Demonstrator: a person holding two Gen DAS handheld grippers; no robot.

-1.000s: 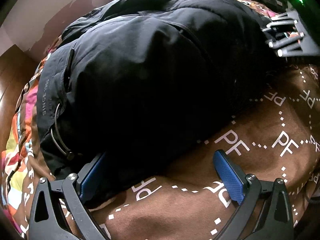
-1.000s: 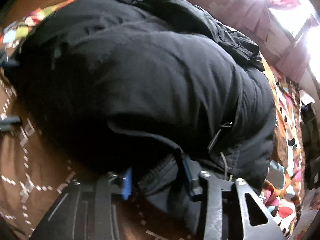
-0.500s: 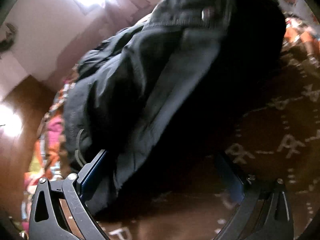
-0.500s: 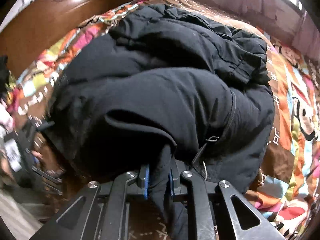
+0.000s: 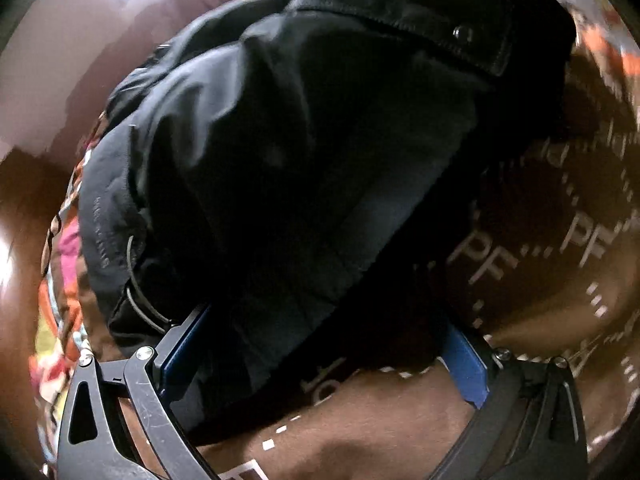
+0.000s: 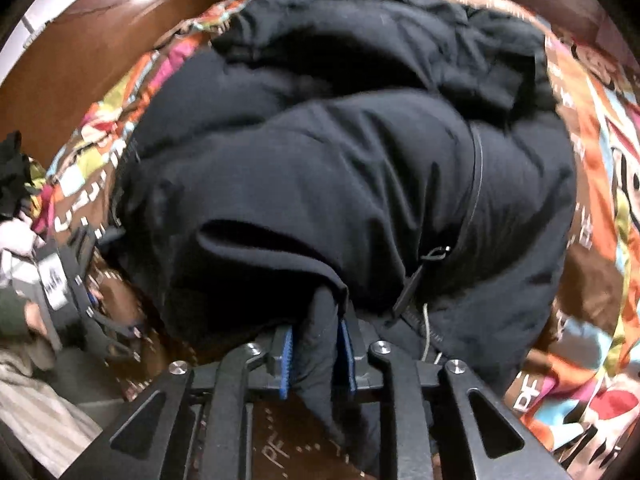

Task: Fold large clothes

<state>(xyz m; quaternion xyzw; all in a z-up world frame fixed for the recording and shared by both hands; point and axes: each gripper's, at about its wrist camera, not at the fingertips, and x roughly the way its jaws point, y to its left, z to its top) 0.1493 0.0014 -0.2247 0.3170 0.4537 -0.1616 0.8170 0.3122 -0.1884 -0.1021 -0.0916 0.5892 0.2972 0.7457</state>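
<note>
Wooden floor borders a bed covered by a brown, lettered bedspread with bright patchwork edges. On it lies the bulky black jacket. Having just eased slightly apart, the right gripper pinches a fold of it; the left gripper stands wide open around the hem

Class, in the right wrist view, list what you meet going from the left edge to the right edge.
Left gripper → black jacket → zipper pull → colourful patterned bedspread.
</note>
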